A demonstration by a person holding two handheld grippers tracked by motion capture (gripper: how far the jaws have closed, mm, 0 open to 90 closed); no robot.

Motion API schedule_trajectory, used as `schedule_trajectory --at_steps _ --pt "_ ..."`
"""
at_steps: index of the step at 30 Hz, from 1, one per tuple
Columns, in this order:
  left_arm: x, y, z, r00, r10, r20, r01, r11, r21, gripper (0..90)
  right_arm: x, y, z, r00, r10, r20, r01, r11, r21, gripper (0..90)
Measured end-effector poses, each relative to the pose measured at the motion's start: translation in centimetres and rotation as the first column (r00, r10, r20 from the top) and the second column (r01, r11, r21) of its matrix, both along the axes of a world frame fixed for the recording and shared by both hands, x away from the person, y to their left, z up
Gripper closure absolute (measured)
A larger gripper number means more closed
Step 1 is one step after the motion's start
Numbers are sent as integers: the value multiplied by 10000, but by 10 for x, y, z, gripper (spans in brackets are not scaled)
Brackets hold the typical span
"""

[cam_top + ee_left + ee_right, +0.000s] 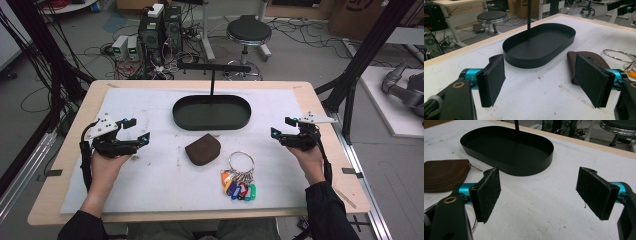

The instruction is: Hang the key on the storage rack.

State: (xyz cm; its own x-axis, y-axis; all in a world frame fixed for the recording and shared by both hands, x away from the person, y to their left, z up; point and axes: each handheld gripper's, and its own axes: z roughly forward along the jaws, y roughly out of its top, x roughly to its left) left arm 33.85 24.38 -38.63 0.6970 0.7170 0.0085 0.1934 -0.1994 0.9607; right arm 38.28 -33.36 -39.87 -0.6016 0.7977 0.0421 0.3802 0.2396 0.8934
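Two tools sit over the white-covered table (150, 185), each with jaws spread wide and nothing between them: the left tool (136, 130) near the left edge, the right tool (281, 127) near the right. Between them lie a brown pouch (202, 149) and, just beside it, a key ring (240, 176) with coloured tags. Behind the pouch stands a black oval tray (211, 112). The right gripper view reveals the pouch's zip (461, 178); the high view alone takes in the stool (248, 31), computers (160, 27) and floor cables.
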Motion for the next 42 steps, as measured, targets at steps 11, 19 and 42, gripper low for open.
schedule_trajectory --at_steps 11,19,42 --pt "-3 -7 2 9990 -443 44 444 9981 -438 246 3 -4 -2 9999 -150 -75 151 9997 197 204" --pt "-3 -23 1 9955 -934 -167 929 9953 -266 246 3 -4 -2 9997 -199 -128 202 9996 218 205" --pt "1 -51 -8 9727 -2001 -1175 1881 9765 -1053 274 5 39 -24 9414 2829 -1836 -2958 9541 -468 492"
